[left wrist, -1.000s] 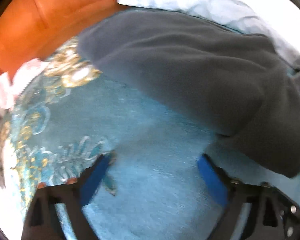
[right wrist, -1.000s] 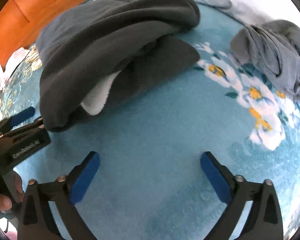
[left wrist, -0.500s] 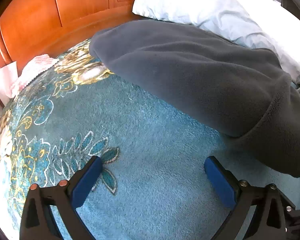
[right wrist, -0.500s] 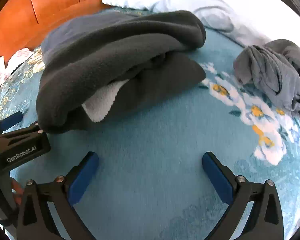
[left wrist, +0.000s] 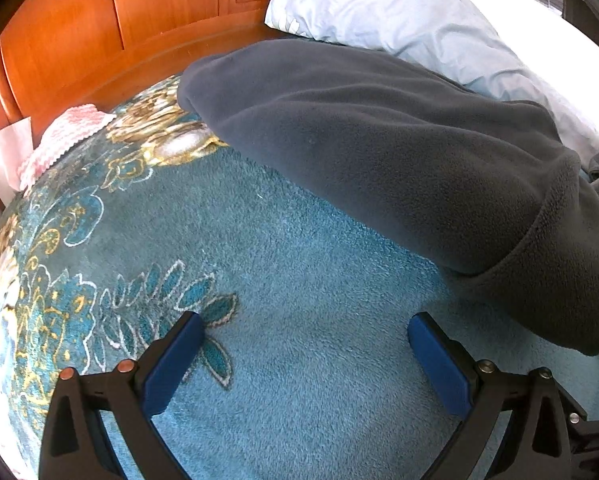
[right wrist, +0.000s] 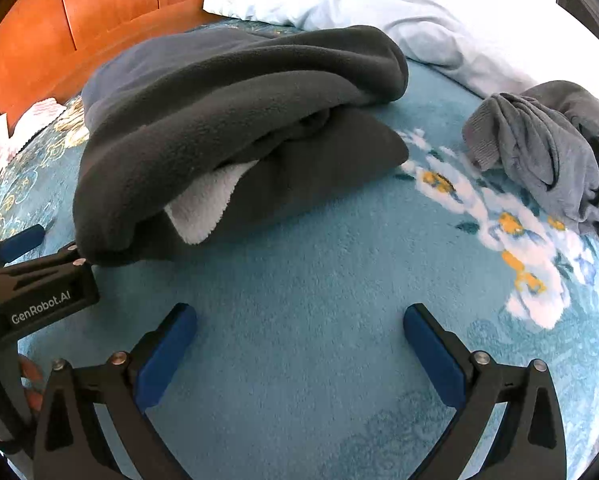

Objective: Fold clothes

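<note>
A dark grey fleece garment (right wrist: 235, 120) lies folded in a thick bundle on the blue flowered blanket (right wrist: 319, 280), with white lining showing at its near edge. The left wrist view shows the same fleece (left wrist: 399, 152) stretching across the upper right. My left gripper (left wrist: 301, 354) is open above the bare blanket, just short of the fleece's near corner. My right gripper (right wrist: 299, 344) is also open over the blanket, in front of the bundle. The left gripper's body (right wrist: 31, 292) sits at the left edge of the right wrist view, touching the bundle's corner. A crumpled lighter grey garment (right wrist: 539, 152) lies at the right.
A pale blue pillow (left wrist: 411, 16) lies behind the fleece, against the orange wooden headboard (left wrist: 99, 28). A pink-and-white cloth (left wrist: 67, 136) and paper sit at the bed's left edge. Part of a hand (right wrist: 31, 384) shows at lower left in the right wrist view.
Both grippers have drawn back and lifted slightly from the fleece, so more headboard and pillow show. The motion blur in the left view has cleared. The fleece has stayed in place.
</note>
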The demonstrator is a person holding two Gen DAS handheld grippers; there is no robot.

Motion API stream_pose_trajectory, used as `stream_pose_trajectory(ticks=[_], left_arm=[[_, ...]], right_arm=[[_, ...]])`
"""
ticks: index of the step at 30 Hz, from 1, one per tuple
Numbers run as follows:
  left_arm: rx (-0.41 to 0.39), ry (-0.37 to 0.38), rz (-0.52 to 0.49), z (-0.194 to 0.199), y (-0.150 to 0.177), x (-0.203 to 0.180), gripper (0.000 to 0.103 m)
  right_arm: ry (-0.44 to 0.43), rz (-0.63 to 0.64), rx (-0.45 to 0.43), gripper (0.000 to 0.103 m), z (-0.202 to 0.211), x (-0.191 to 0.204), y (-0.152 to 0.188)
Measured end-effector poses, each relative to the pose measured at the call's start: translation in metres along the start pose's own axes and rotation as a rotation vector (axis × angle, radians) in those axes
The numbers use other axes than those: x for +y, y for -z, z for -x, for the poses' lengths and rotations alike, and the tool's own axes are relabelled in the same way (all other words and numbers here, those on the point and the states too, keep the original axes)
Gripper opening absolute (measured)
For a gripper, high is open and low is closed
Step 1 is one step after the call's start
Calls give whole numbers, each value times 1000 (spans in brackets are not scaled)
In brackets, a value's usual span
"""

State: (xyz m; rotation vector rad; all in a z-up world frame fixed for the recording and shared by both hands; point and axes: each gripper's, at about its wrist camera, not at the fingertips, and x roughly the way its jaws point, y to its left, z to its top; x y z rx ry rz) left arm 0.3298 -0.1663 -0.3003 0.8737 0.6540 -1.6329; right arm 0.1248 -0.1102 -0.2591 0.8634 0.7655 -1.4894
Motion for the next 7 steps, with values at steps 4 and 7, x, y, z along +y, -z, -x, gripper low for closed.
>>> stream_pose_trajectory(ticks=[4,7], left_arm=[[-1,9,1,0,-1,3,103],[-7,5,-3,0,0,3,103]], right_arm=[[-1,0,-1,103,-1,-1,-13],[0,0,-1,103,-1,-1,-22]])
